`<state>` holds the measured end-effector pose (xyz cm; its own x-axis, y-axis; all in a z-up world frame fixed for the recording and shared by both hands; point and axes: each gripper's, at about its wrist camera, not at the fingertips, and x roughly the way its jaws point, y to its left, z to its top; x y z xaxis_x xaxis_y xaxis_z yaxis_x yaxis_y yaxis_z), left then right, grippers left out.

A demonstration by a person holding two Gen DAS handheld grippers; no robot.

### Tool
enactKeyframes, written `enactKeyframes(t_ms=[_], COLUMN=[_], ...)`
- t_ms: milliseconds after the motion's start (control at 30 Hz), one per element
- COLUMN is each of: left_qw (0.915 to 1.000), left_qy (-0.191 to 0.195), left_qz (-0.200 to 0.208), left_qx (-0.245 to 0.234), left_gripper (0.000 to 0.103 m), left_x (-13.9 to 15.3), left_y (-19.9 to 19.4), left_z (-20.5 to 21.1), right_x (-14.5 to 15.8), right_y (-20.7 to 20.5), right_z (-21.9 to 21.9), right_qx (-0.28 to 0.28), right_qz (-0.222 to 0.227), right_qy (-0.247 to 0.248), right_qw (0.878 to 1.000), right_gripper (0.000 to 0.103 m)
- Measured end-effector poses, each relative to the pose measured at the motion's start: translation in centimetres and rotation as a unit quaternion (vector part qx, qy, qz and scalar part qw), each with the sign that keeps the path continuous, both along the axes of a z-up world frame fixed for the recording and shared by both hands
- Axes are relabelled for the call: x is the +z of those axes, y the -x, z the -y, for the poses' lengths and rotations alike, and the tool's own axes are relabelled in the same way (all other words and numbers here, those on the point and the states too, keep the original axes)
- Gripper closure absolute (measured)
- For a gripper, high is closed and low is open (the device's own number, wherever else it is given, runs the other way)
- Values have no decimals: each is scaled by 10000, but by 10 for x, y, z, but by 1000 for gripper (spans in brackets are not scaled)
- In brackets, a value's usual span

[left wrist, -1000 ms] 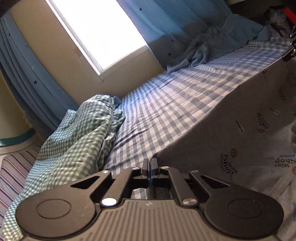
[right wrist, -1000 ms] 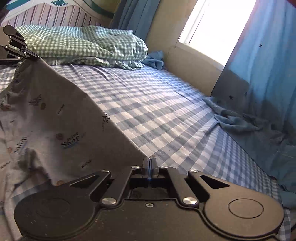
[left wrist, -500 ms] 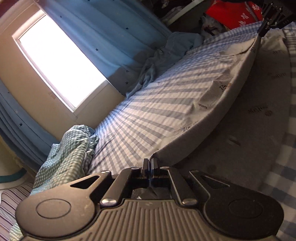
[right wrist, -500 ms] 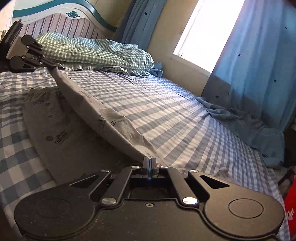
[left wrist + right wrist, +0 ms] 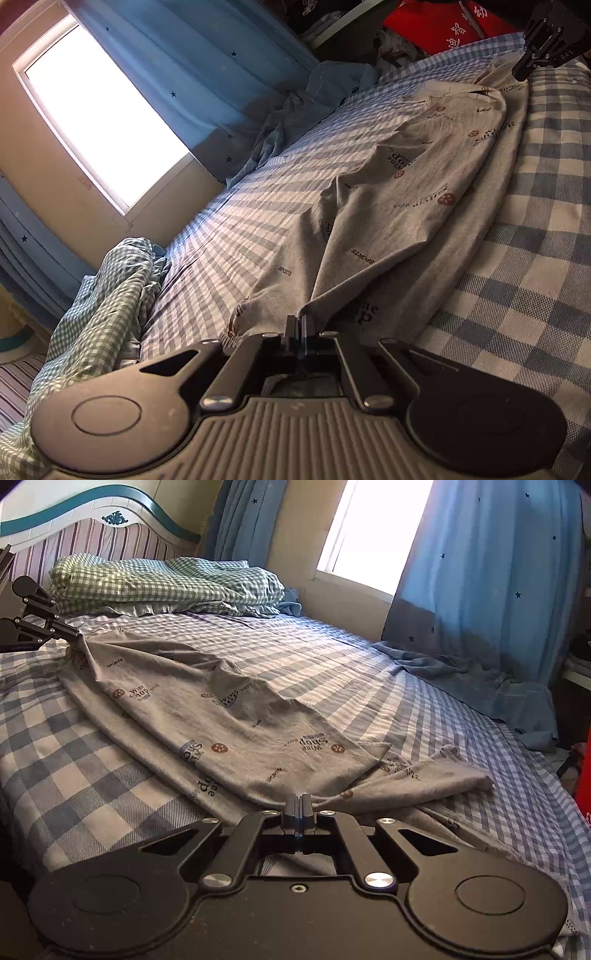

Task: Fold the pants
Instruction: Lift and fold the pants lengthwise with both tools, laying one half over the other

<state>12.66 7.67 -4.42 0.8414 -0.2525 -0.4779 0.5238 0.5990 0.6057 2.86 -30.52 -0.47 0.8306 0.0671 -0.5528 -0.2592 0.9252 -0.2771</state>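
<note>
Left wrist view: the grey printed cotton pants (image 5: 413,206) now lie slack across the blue-and-white checked bed sheet (image 5: 535,280), where half a second ago they were stretched in a taut raised ridge between the two claws; the left claw (image 5: 298,325) is pressed together, pinching one end of the fabric; the black right claw (image 5: 532,62) shows at the upper right, at the far end of the pants, its tips too small to read; the green gingham quilt (image 5: 96,306) sits bunched at the left, partly cut off by the frame edge.

Right wrist view: the pants (image 5: 229,716) have dropped flat and wrinkled onto the sheet (image 5: 74,760), one fold lying over another; the right claw (image 5: 299,805) is pinched shut on the near cloth edge; the left claw (image 5: 72,633) grips the far end, its body cut off at the left edge; the blue star-print curtain (image 5: 491,583) trails onto the bed.
</note>
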Motion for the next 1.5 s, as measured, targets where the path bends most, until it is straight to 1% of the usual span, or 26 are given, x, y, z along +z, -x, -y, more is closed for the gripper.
enactKeyframes(t_ms=[100,133,167,200,233,300,400,467,500,533,600,633,733,833,933,1033,1200,1300,1367,1400,1433,1467,1500], left_qw=[9999,9999,9999,9999,9999,9999,9998,9997,9997,9997,9997,9996,9997,9997,9995,9994,9991,9987,9979,9973,9968,9957,9937], left_qy=[41,44,32,8,-20,-52,-73,-74,-75,-70,-53,-46,46,40,0,-122,73,42,25,53,112,218,412], left_qz=[12,13,10,5,4,-11,-9,1,7,18,27,52,43,-17,-207,-234,-327,-415,-539,-609,-648,-747,-877], left_qx=[95,117,125,130,137,150,180,214,232,250,257,258,256,246,257,218,263,302,369,400,444,496,561], left_gripper=[103,103,103,103,103,103,103,103,103,103,103,103,103,103,103,103,103,103,103,102,100,99,91], left_x=[-1,0,1,1,2,3,4,4,4,5,7,8,12,10,0,-9,-3,-8,-15,-16,-15,-11,-4], left_y=[1,1,1,1,1,-1,-2,-2,-3,-3,-3,-2,1,5,6,11,16,15,12,11,11,12,11], left_z=[1,1,1,2,2,5,6,7,7,6,5,5,3,0,0,2,-5,-5,-3,-2,-2,-3,-5], right_x=[-9,-11,-12,-15,-17,-23,-32,-37,-38,-39,-37,-35,-24,-19,-26,-37,-32,-37,-44,-45,-43,-39,-34], right_y=[-5,-7,-9,-12,-15,-21,-29,-34,-37,-39,-43,-43,-34,-20,-13,-10,-4,-3,-7,-7,-7,-5,-2], right_z=[-6,-8,-10,-14,-16,-20,-27,-30,-31,-31,-30,-29,-29,-28,-29,-32,-31,-31,-29,-29,-28,-26,-22], right_qx=[107,150,231,361,464,722,1110,1295,1363,1404,1432,1424,1364,1324,1303,1343,1297,1325,1245,1205,1189,1179,1167], right_qz=[2,16,34,51,57,24,13,-11,-60,-101,-183,-158,-36,-60,-210,-315,-291,-356,-396,-338,-324,-298,-266], right_qy=[375,473,605,837,1007,1384,1989,2270,2374,2423,2417,2390,2311,2319,2251,2280,2138,2157,2080,2037,1998,1939,1822], right_qw=[9992,9988,9979,9958,9938,9877,9737,9652,9618,9599,9595,9604,9633,9637,9654,9638,9678,9668,9694,9710,9720,9735,9760], right_gripper=[103,94,89,80,75,74,74,74,78,87,102,103,103,103,103,103,103,103,103,103,100,100,93])
